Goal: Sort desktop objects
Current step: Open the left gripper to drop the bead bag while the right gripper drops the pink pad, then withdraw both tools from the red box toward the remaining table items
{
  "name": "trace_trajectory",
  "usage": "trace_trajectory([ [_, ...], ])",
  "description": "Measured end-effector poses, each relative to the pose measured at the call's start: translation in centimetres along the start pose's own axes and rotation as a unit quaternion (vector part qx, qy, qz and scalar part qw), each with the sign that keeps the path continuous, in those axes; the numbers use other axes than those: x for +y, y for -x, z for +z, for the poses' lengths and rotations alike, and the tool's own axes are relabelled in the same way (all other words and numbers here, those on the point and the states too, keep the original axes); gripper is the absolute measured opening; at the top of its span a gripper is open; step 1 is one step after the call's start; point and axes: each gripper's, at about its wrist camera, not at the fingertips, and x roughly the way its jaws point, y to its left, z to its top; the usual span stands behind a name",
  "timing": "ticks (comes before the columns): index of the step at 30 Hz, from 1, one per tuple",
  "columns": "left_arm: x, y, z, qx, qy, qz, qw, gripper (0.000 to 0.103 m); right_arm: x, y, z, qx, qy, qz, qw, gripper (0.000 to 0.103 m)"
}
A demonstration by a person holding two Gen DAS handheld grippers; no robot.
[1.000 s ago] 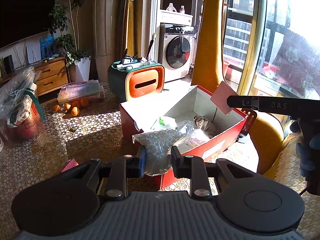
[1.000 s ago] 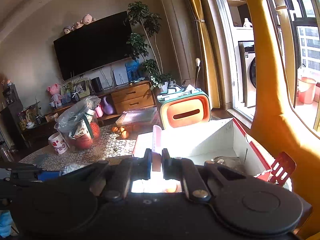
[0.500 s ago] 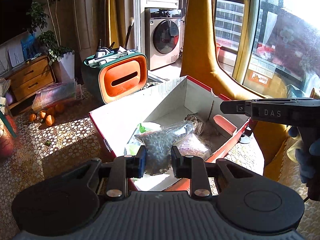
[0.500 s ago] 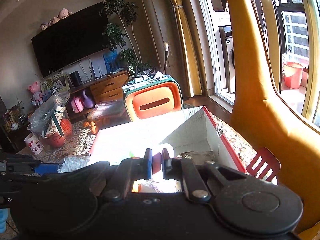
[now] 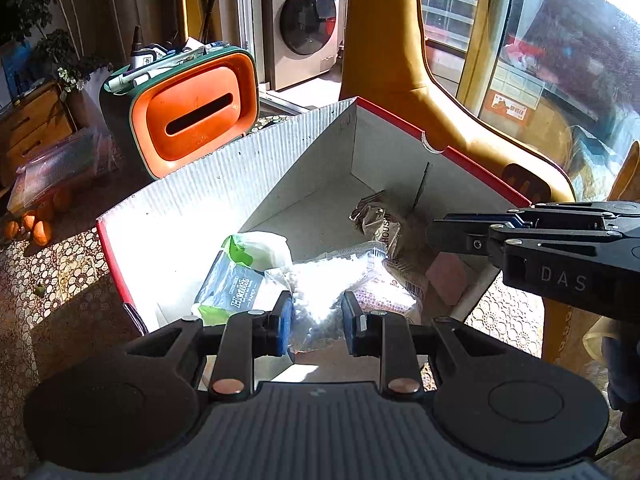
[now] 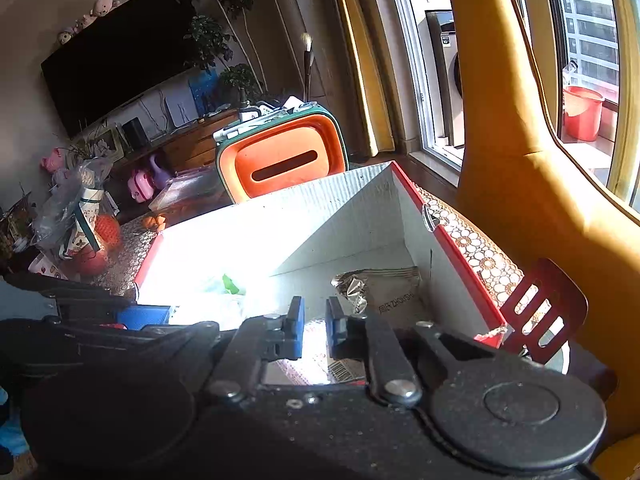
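Strong sunlight comes in through the big glass window (image 5: 560, 60) on the right. It makes the white inside wall of the red cardboard box (image 6: 224, 248) glow too bright. Dark shadows fill the room's left. Edges bend like a fishbowl.

Home living room, television (image 6: 120, 60), washing machine (image 5: 304, 20)

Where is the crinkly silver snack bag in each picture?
Left wrist view: the snack bag lies in the far right corner of the cardboard box, just left of the right tool.
Right wrist view: the snack bag is centre-right, just beyond the tool's fingers.
Shared landmark: the orange bin behind the box.
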Motion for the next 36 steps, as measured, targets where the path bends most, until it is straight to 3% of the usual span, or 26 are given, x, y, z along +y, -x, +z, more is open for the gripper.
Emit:
trace_trajectory([
  [6,0.0,-2.0,0.0,0.03,-0.001,-0.013,0.9994,0.025,-0.8,-0.2,-0.3,0.008,-0.003,0.001,1.0,0.019],
  [13,0.4,-1.9,-0.2,0.024,0.003,-0.015,0.9996,0.03,-0.9,-0.5,-0.4,0.012,-0.005,0.001,1.0,0.027],
  [14,0.5,-1.7,-0.3,0.022,0.005,-0.018,0.9996,0.037,-0.9,-0.5,-0.4,0.011,-0.006,0.001,1.0,0.028],
  [15,0.6,-1.6,-0.3,0.02,0.006,-0.02,0.9996,0.054,-1.0,-0.5,-0.4,0.011,-0.007,0.003,1.0,0.032],
  [17,0.6,-1.0,-0.5,0.008,0.003,-0.022,0.9997,0.064,-0.9,-0.5,-0.4,0.011,-0.008,0.003,1.0,0.034],
  [21,0.4,0.4,-0.8,-0.011,-0.003,-0.018,0.9998,0.064,-0.6,-0.2,-0.5,0.01,-0.01,0.002,1.0,0.042],
  [27,0.5,3.0,-1.5,-0.043,-0.003,-0.01,0.999,0.064,0.1,0.5,-0.2,0.007,-0.007,0.003,1.0,0.046],
  [34,1.3,6.4,-3.2,-0.076,0.021,-0.002,0.9969,0.064,1.9,1.7,-0.1,0.001,0.012,0.015,1.0,0.052],
  [36,1.5,7.3,-3.7,-0.084,0.025,-0.002,0.9961,0.064,2.5,2.2,-0.1,-0.002,0.02,0.018,1.0,0.058],
])
